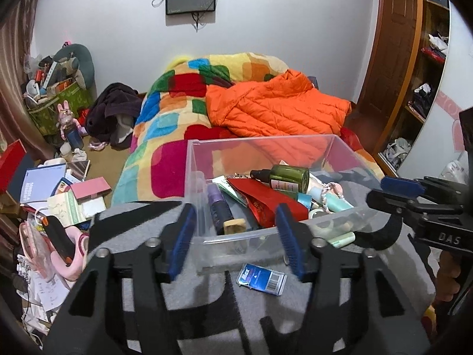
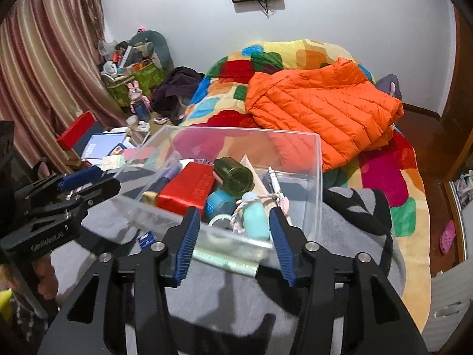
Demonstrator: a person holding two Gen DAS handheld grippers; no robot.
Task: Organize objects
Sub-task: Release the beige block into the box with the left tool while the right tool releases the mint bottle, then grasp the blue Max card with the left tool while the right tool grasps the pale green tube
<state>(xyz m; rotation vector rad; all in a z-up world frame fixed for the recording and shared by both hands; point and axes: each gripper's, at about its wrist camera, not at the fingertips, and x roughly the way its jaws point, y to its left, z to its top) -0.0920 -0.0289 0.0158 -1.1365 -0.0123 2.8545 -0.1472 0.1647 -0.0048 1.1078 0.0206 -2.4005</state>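
A: Clutter fills a clear plastic bin (image 1: 266, 159) resting on a grey blanket (image 1: 340, 290) at the foot of the bed. Inside lie a green spray bottle (image 1: 283, 177), a red packet (image 1: 266, 201), a purple tube (image 1: 220, 210) and a mint-coloured bottle (image 2: 255, 216).

B: And the tongs?

A: The left tongs (image 1: 236, 239) hover at the bin's near wall, jaws spread wide, nothing between them. The right tongs (image 2: 233, 242) stand just as wide at the near right corner, also empty-handed.

B: What sits outside the bin?

A: A small blue sachet (image 1: 261, 279) lies flat on the blanket, just before the bin's near wall, below the left tongs. A pale green tube (image 1: 343, 240) lies against the bin's front edge.

B: Beyond?

A: An orange puffer jacket (image 1: 275, 106) sprawls over a patchwork quilt (image 1: 165, 124). Books and boxes (image 1: 68, 189) crowd the floor at left.
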